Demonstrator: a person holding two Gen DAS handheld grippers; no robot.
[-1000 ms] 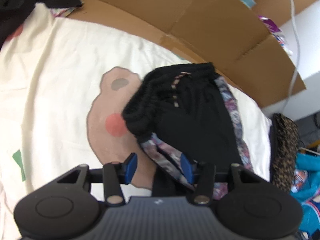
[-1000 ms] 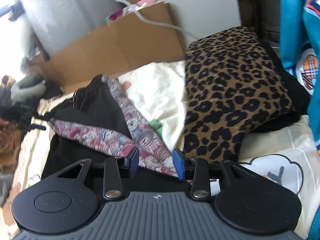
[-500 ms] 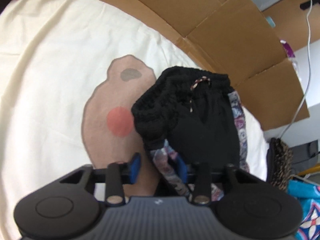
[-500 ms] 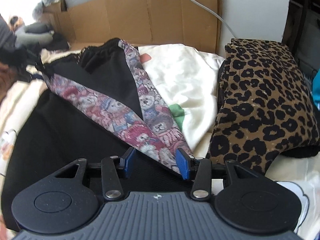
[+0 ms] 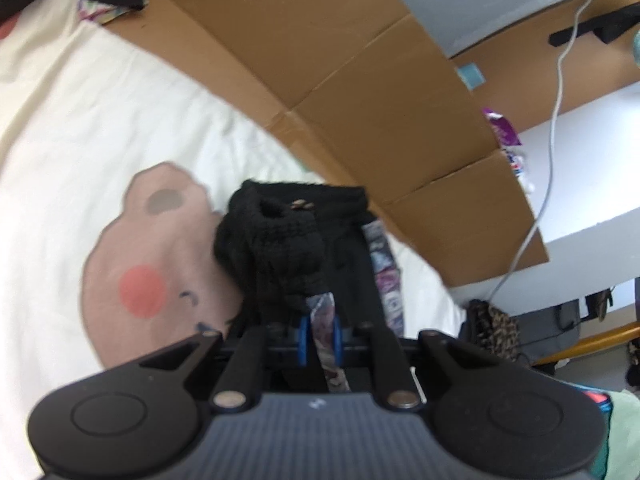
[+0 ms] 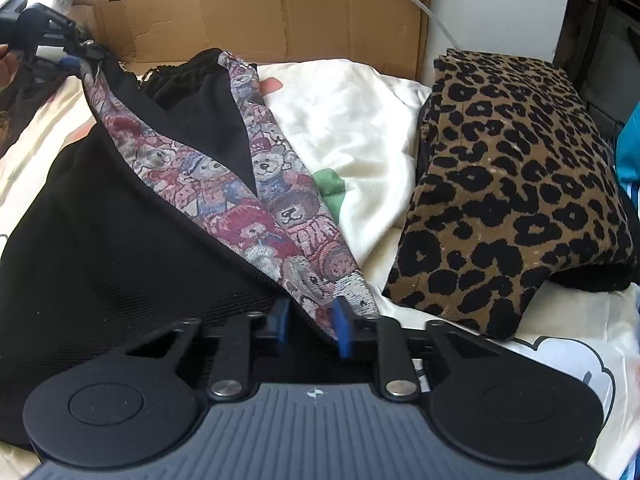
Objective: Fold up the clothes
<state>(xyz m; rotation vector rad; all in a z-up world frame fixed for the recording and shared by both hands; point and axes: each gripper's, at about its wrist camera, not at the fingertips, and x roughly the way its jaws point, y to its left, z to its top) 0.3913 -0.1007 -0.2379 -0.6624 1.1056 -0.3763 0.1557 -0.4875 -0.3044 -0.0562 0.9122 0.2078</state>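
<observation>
Black trousers (image 6: 120, 220) with a teddy-bear side stripe (image 6: 260, 184) lie on a cream bed sheet (image 5: 80, 120). In the left wrist view, my left gripper (image 5: 320, 336) is closing. Its blue pads pinch the stripe just below the bunched black waistband (image 5: 288, 240). The right wrist view shows that gripper (image 6: 76, 60) at the far left, holding the stripe's upper end off the bed. My right gripper (image 6: 311, 324) is at the stripe's lower end, near the hem. Its jaws are closing with the fabric edge between them, and a gap still shows beside the left pad.
Flattened cardboard (image 5: 360, 80) stands along the far side of the bed, with a white cable (image 5: 556, 80) hanging beyond it. A folded leopard-print garment (image 6: 512, 184) lies right of the trousers. Teal clothing (image 6: 628, 152) is at the right edge.
The left jaws went from wide apart to pinched on the stripe, and the waistband bunched and lifted. The right gripper dropped to the stripe's lower end and its jaws narrowed.
</observation>
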